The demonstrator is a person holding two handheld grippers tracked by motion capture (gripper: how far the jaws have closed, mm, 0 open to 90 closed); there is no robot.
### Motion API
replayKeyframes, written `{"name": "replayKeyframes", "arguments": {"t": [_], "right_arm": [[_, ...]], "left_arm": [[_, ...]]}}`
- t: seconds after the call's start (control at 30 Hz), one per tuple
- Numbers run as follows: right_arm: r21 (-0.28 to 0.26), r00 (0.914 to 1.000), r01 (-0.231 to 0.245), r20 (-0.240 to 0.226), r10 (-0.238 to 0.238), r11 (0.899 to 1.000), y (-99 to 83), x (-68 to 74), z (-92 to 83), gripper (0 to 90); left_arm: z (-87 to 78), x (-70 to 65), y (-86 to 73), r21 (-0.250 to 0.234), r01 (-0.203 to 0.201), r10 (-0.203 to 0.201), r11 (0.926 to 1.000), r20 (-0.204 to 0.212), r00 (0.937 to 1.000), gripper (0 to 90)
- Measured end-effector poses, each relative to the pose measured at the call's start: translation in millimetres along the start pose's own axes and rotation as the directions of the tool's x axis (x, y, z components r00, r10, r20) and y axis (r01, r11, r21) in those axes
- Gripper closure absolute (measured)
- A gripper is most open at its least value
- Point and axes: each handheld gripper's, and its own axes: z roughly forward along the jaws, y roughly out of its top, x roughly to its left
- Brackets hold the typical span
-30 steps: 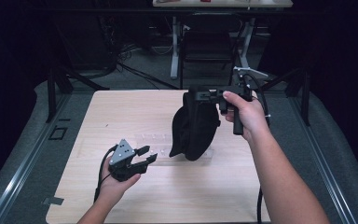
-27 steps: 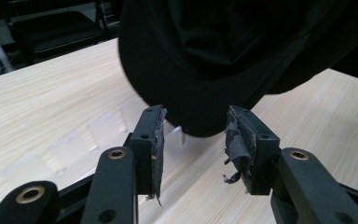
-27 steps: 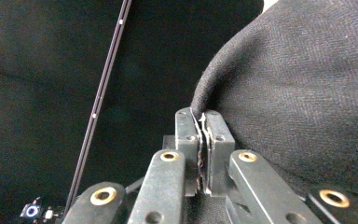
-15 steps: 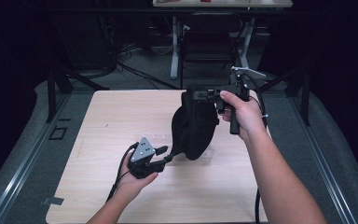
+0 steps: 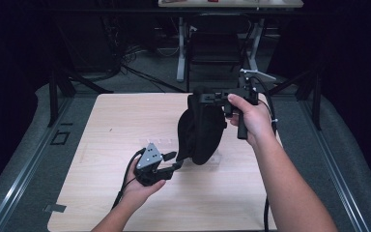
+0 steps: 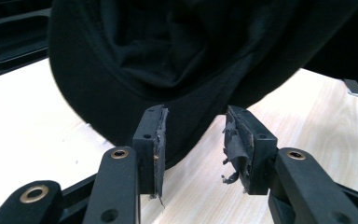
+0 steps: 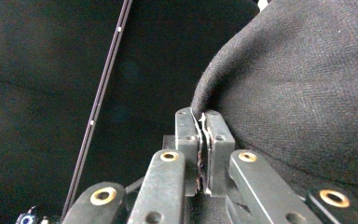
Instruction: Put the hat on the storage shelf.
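r gripper (image 5: pixel 207 98) clamped on top edge of black garment (image 5: pixel 200 130), holding it up over table (image 5: pixel 101 125). l gripper (image 6: pixel 193 140) jaws apart, just been opening, garment hem at tips, not gripped.

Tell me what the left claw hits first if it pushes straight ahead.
Most likely the hanging black garment: the left claw points at its lower edge with jaws apart, cloth just beyond the pads. Whether it already touches is unclear.
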Motion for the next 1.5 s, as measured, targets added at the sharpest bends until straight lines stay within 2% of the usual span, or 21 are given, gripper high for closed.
{"name": "replayKeyframes", "arguments": {"t": [0.07,0.13,0.4,0.6,0.73,0.87,1.0,1.1,1.43,1.5], "right_arm": [[-0.002,1.0000,-0.001,0.000,0.001,1.000,-0.1,-0.1,0.8,86.9],[-0.003,1.0000,-0.003,-0.001,0.003,1.000,-0.3,0.0,1.3,86.9],[-0.010,1.0000,-0.003,0.001,0.003,1.000,-0.6,0.1,1.6,86.9],[-0.010,1.0000,-0.004,-0.003,0.004,1.000,-1.9,-0.3,1.2,86.9],[-0.008,1.0000,-0.003,-0.007,0.003,1.000,-2.9,1.0,3.2,86.8],[-0.005,0.9999,-0.001,-0.015,0.001,1.000,-3.7,2.0,6.7,86.8],[-0.004,0.9998,0.001,-0.020,-0.001,1.000,-4.3,3.7,9.8,86.8],[-0.004,0.9998,0.005,-0.017,-0.005,1.000,-4.1,5.9,11.7,86.9],[0.003,0.9996,0.014,-0.023,-0.014,1.000,-4.6,10.2,20.8,86.8],[0.004,0.9996,0.015,-0.024,-0.015,1.000,-4.7,10.7,22.3,86.8]], "left_arm": [[2.0,-1.8,1.8,0.011,-0.005,0.005,0.9999,0.010,0.9999,57.9],[6.8,-3.7,2.7,0.022,-0.019,0.019,0.9996,0.000,0.9998,57.8],[21.8,-5.8,2.9,0.052,-0.013,0.014,0.9986,-0.030,0.9994,59.6],[25.6,-7.0,1.3,0.068,-0.031,0.036,0.9972,-0.069,0.9969,69.8],[23.0,-5.4,-0.1,0.071,-0.048,0.053,0.9963,-0.069,0.9962,72.9],[21.4,-5.2,-2.6,0.063,-0.075,0.080,0.9952,-0.078,0.9937,75.4],[20.4,-3.4,-5.6,0.041,-0.082,0.085,0.9958,-0.078,0.9933,77.4],[19.4,-2.9,-6.8,0.035,-0.107,0.110,0.9936,-0.082,0.9905,79.4],[16.3,-0.4,-12.2,0.004,-0.131,0.131,0.9913,-0.084,0.9878,82.5],[15.4,-0.1,-14.2,-0.007,-0.126,0.125,0.9920,-0.086,0.9884,82.8]]}}
